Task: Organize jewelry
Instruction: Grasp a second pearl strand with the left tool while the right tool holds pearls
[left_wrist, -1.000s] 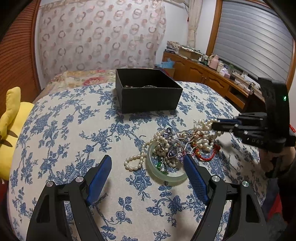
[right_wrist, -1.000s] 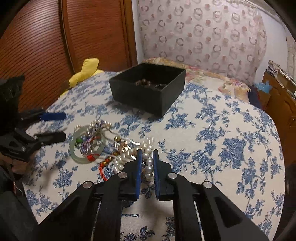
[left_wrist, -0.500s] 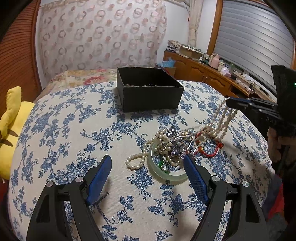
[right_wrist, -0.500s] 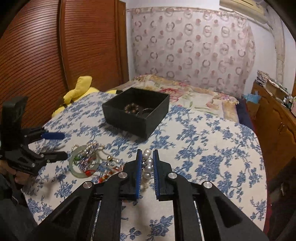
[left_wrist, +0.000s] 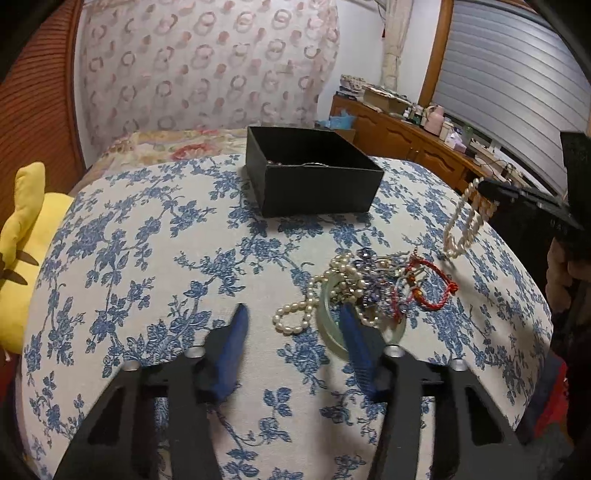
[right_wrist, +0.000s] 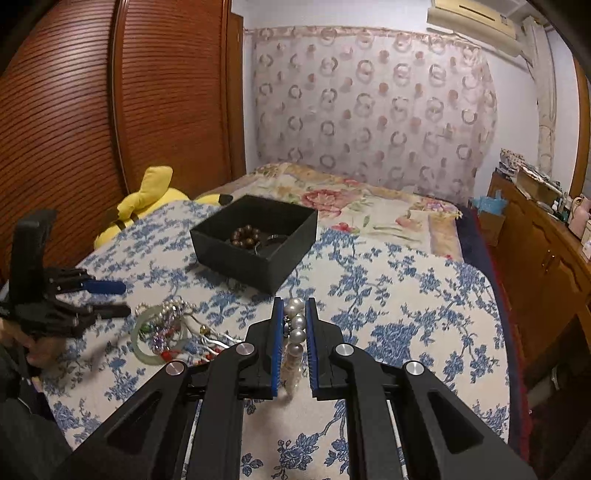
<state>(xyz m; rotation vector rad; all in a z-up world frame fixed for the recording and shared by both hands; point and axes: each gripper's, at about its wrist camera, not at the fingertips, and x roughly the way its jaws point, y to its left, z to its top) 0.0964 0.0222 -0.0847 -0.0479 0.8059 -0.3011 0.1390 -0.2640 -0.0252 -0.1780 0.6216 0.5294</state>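
My right gripper (right_wrist: 293, 306) is shut on a white pearl necklace (right_wrist: 295, 325). In the left wrist view the pearl necklace (left_wrist: 461, 229) hangs as a loop from the right gripper (left_wrist: 484, 188), above the blue-flowered cloth (left_wrist: 147, 258) and apart from the jewelry pile (left_wrist: 376, 288). That pile holds a pale green bangle (left_wrist: 328, 332), a small pearl strand (left_wrist: 295, 317) and a red cord bracelet (left_wrist: 432, 291). My left gripper (left_wrist: 293, 325) hovers at the pile's near edge, its jaws closing. The small strand lies past the tips, unpressed. A black open box (right_wrist: 258, 254) holds a brown bead bracelet (right_wrist: 245, 236).
A yellow plush toy (left_wrist: 18, 258) lies at the cloth's left edge. Behind the box (left_wrist: 314, 184) spreads a flowered blanket (right_wrist: 351, 199). A wooden cabinet (right_wrist: 535, 258) stands on the right and ribbed wooden doors (right_wrist: 92, 110) on the left. A hand (left_wrist: 561, 273) holds the right gripper.
My right gripper rose and pulled the pearl necklace out of the pile, so it now hangs free. My left gripper's jaws have narrowed.
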